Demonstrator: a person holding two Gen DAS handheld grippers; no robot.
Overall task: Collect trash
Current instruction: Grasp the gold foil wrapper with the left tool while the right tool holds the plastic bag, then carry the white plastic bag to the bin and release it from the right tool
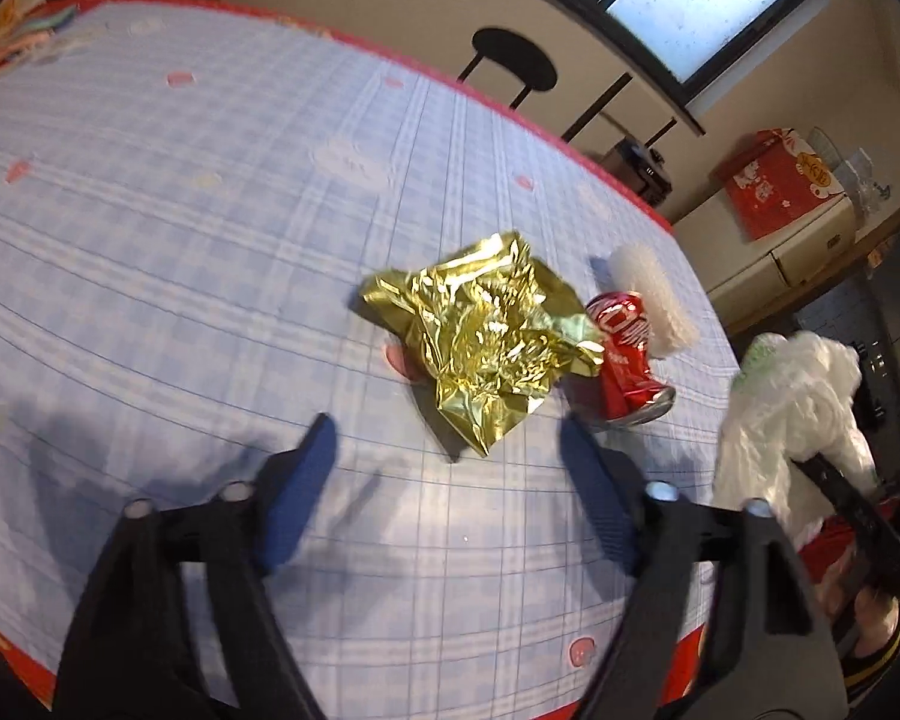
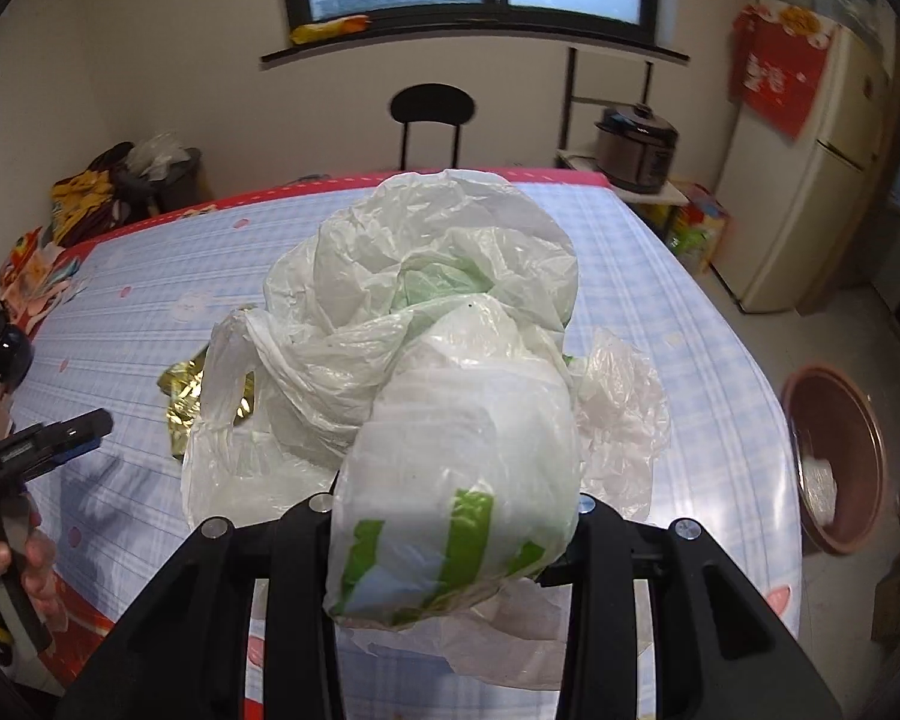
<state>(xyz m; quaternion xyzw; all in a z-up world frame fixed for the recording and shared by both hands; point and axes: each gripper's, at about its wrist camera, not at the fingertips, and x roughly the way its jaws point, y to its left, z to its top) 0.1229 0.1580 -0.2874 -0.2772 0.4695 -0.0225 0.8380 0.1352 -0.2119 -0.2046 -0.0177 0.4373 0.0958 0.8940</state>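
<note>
A crumpled gold foil wrapper (image 1: 486,336) lies on the blue checked tablecloth (image 1: 180,228). A crushed red cola can (image 1: 627,354) and a white foam piece (image 1: 651,300) lie just right of it. My left gripper (image 1: 450,438) is open and empty, just short of the foil. My right gripper (image 2: 450,516) is shut on a bundle of white plastic bags (image 2: 426,348) with green stripes, held above the table; its fingertips are hidden by the bags. The bags (image 1: 792,396) also show at the right of the left wrist view. The foil (image 2: 192,396) peeks out left of the bags.
A black chair (image 2: 432,114) stands at the table's far side. A brown basin (image 2: 834,456) sits on the floor at the right, near a fridge (image 2: 810,180) and a cooker (image 2: 636,147). The table's red edge (image 1: 600,162) runs close behind the can.
</note>
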